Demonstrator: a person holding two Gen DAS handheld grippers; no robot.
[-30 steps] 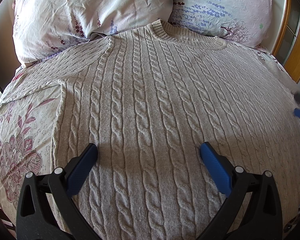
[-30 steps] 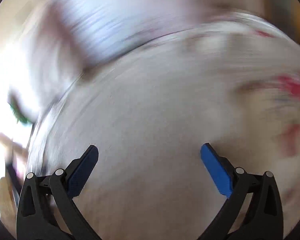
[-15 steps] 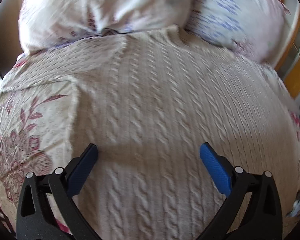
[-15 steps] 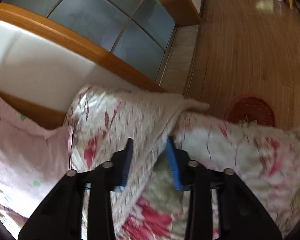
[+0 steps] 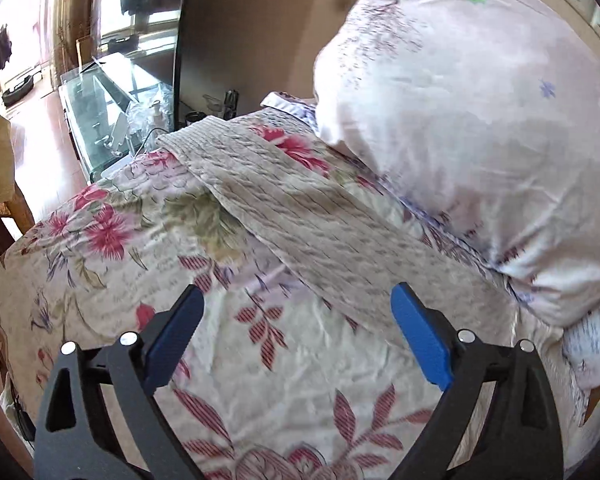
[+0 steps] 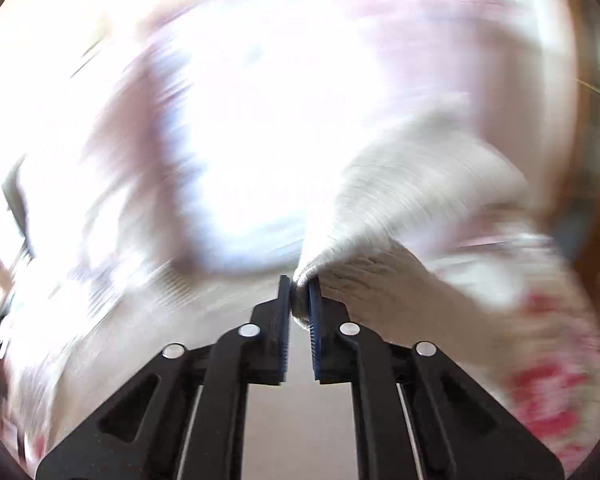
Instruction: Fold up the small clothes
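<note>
Right gripper pinched tight on a bunched sleeve end of the sweater; view smeared. Left gripper gaping, holding nothing, just beside the other sleeve flat below the pillow. Best carried low, evenly across.

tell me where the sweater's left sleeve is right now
In the left wrist view the sleeve lies flat on the floral bedsheet, running diagonally beside the pillow.

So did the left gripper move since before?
Yes. The left gripper swung left, off the sweater's body; its sleeve and the pillow now lie ahead.
</note>
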